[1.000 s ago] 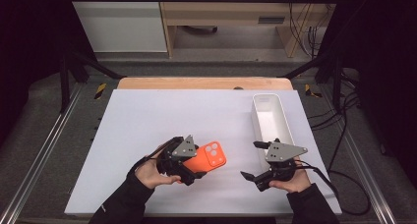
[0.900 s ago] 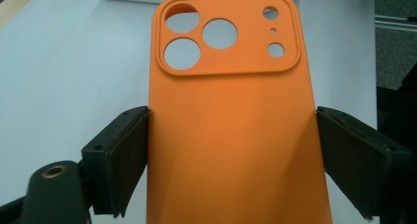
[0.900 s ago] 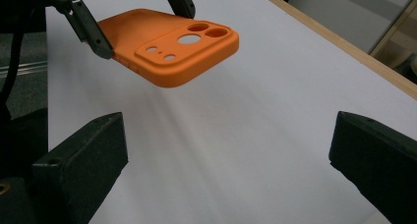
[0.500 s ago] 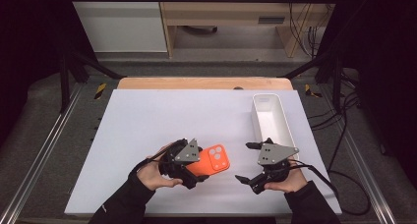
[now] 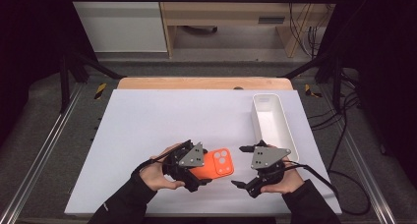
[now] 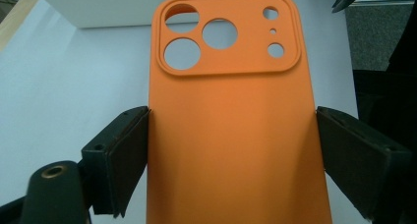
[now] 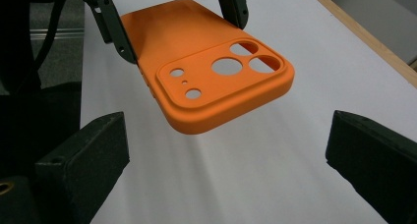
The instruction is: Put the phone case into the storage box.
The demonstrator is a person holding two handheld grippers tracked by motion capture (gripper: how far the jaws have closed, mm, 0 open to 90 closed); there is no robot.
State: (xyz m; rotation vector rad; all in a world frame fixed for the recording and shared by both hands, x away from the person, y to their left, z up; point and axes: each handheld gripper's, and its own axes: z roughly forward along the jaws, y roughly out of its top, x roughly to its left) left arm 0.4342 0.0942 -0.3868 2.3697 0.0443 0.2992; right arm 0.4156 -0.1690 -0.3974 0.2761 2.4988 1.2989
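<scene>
So the left tool (image 5: 199,177) is clamped across the width of the orange phone case (image 5: 216,164), pads on both long edges, holding it just off the white table (image 5: 147,130). The case's long axis runs straight out from that tool, camera-cutout end pointing at the right tool (image 5: 242,166). That one has nothing between its jaws; they've just been closing a bit and are still spread, facing the free end. Looks like a handover, with the right tool nearest that end.
</scene>
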